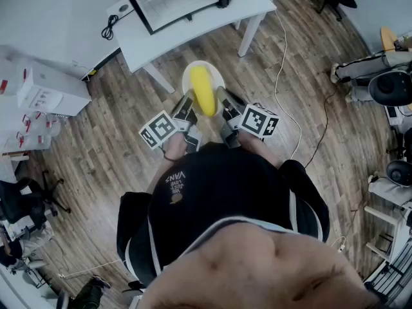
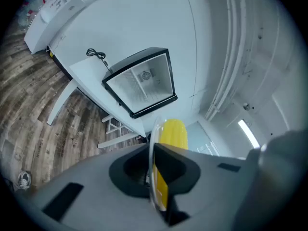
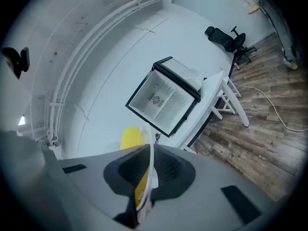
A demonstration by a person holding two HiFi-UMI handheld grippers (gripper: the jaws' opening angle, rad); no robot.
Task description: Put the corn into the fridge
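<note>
Plate [image 2: 151, 138] with corn [image 2: 173, 133], seemingly between jaws

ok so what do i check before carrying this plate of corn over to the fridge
1. left gripper jaws shut on plate rim: ok
2. right gripper jaws shut on opposite rim: ok
3. corn lying on plate, between the grippers: ok
4. fridge inside in sight ahead: ok
5. fridge door fully clear: cannot tell

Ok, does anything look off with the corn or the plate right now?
Nothing stands out. The corn lies centred on the white plate, and the left gripper and right gripper clamp its rim on opposite sides.
</note>
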